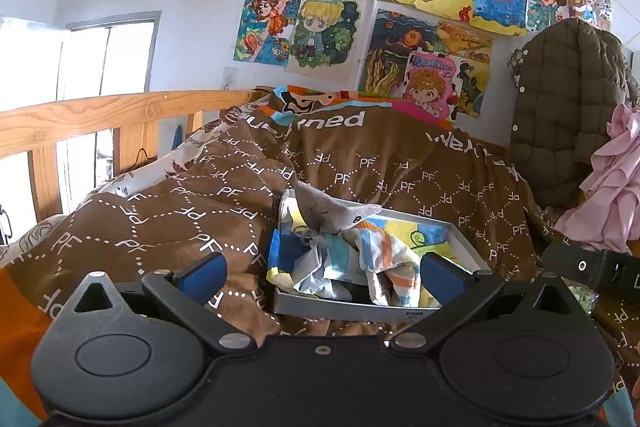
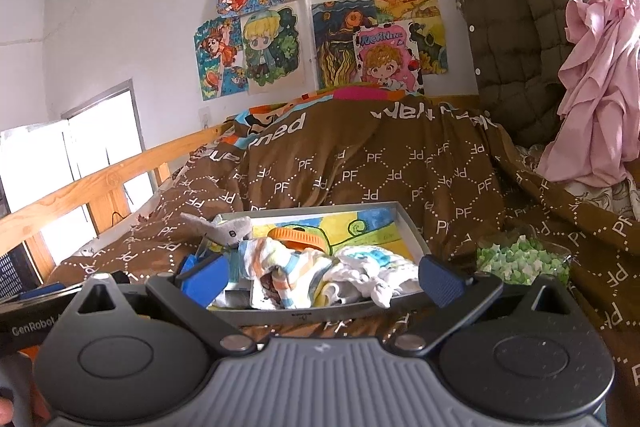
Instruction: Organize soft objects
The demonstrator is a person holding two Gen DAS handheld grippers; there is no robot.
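A grey metal tray (image 1: 344, 309) (image 2: 320, 313) lies on a brown quilt on the bed. In it are a grey plush shark (image 1: 340, 213) (image 2: 228, 229), a striped blue-orange-white cloth (image 1: 384, 251) (image 2: 280, 263), a white-and-blue cloth (image 2: 372, 267) and an orange ring (image 2: 296, 238). My left gripper (image 1: 322, 275) is open and empty just in front of the tray's near edge. My right gripper (image 2: 322, 277) is open and empty, also at the tray's near edge, with the cloths showing between its blue pads.
The brown "PF" quilt (image 1: 180, 219) (image 2: 360, 171) covers the bed in folds. A wooden rail (image 1: 80, 115) (image 2: 80, 191) runs on the left. A brown padded coat (image 1: 568, 107) (image 2: 516, 39) and pink garment (image 1: 616, 187) (image 2: 600, 87) hang right. A heap of green-white bits (image 2: 520, 261) lies right of the tray.
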